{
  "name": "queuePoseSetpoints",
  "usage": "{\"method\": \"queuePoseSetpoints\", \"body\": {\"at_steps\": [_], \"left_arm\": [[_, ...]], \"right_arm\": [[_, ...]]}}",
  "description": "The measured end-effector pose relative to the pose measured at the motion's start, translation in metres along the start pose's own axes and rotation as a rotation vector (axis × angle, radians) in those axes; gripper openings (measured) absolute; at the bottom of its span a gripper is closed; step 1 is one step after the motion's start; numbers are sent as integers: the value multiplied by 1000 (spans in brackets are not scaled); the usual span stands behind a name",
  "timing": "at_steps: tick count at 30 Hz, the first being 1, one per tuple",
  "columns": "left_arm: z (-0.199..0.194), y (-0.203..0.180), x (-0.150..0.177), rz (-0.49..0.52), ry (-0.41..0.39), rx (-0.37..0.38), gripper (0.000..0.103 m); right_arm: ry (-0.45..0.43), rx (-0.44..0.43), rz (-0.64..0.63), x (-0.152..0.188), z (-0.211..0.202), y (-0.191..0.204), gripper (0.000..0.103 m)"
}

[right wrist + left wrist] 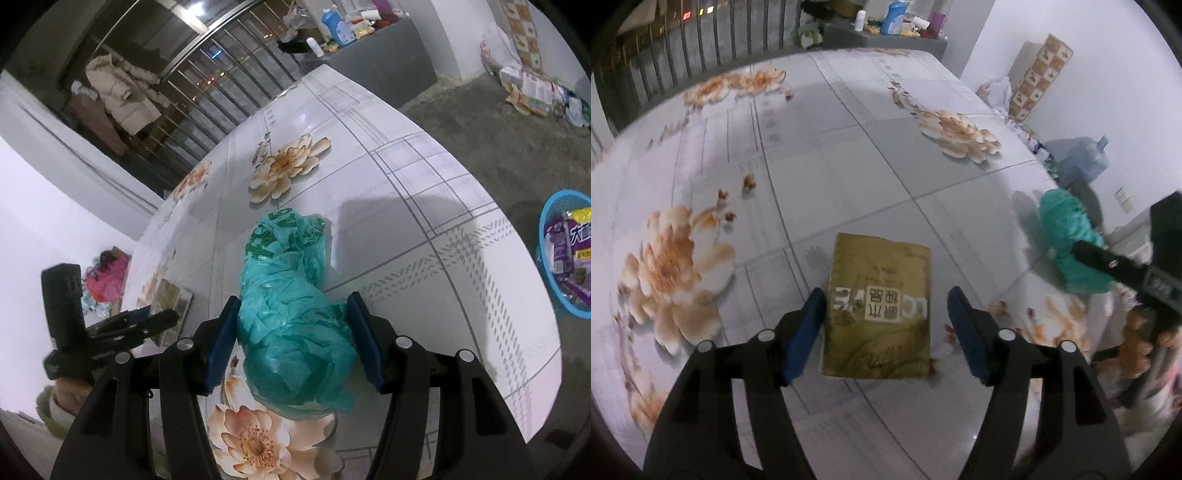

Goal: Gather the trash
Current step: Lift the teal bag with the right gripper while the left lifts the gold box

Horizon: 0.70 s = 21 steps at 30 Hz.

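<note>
A flat olive-gold packet with printed characters lies on the flowered table. My left gripper is open, its blue pads on either side of the packet's near half, just above it. A crumpled teal plastic bag lies on the table; it also shows in the left wrist view. My right gripper is open with its pads on both sides of the bag, close to it. The packet and the left gripper show at the left of the right wrist view.
A blue basin with purple packs stands on the floor right of the table. A grey cabinet with bottles is behind the table. A water jug, boxes and bags lie by the wall. Window bars are at the back.
</note>
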<state>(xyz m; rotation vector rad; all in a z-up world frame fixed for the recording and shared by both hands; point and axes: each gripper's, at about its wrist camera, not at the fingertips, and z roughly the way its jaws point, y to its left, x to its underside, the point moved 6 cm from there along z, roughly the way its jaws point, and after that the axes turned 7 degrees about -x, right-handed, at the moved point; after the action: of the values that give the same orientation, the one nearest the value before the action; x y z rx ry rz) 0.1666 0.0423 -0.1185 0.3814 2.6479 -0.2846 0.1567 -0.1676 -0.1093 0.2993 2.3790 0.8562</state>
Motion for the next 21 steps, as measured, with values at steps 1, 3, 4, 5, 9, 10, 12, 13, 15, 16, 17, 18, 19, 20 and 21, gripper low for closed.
{"method": "queuePoseSetpoints", "body": {"at_steps": [1,3,4,5,9,10,12,13,15,16,17,18,19,20,21], "left_arm": [[-1,0,1,-10,6,13,66],[-2,-2,4,-26,25,45,68],[-4,-2,6,-33,31,60,68],[-4,-2,7,-35,32,65,68],[-4,-6,10,10,12,22,68],[-2,-6,9,17,11,9,68],[1,-8,8,25,4,-15,68],[2,-9,7,33,-4,-27,68],[5,-12,5,58,-17,-61,68],[7,-15,3,75,-27,-82,68],[9,-16,3,90,-37,-93,68],[9,-17,3,105,-46,-103,68],[10,-19,2,119,-55,-112,68],[10,-19,3,129,-60,-120,68],[11,-19,3,139,-65,-132,68]], "right_arm": [[5,2,-6,0,0,1,59],[20,6,-21,1,2,3,61],[25,13,-29,2,3,4,61],[29,22,-40,1,3,5,63],[27,28,-66,-2,2,10,69],[27,29,-65,-2,2,10,69],[28,34,-64,-3,2,11,70],[30,36,-67,-3,3,12,71],[38,44,-80,-2,7,15,71],[44,50,-88,-2,9,16,71],[49,61,-101,-1,12,18,71],[54,72,-112,0,14,20,71],[59,86,-123,0,15,20,71],[67,106,-135,1,17,20,71],[71,122,-145,2,19,20,71]]}}
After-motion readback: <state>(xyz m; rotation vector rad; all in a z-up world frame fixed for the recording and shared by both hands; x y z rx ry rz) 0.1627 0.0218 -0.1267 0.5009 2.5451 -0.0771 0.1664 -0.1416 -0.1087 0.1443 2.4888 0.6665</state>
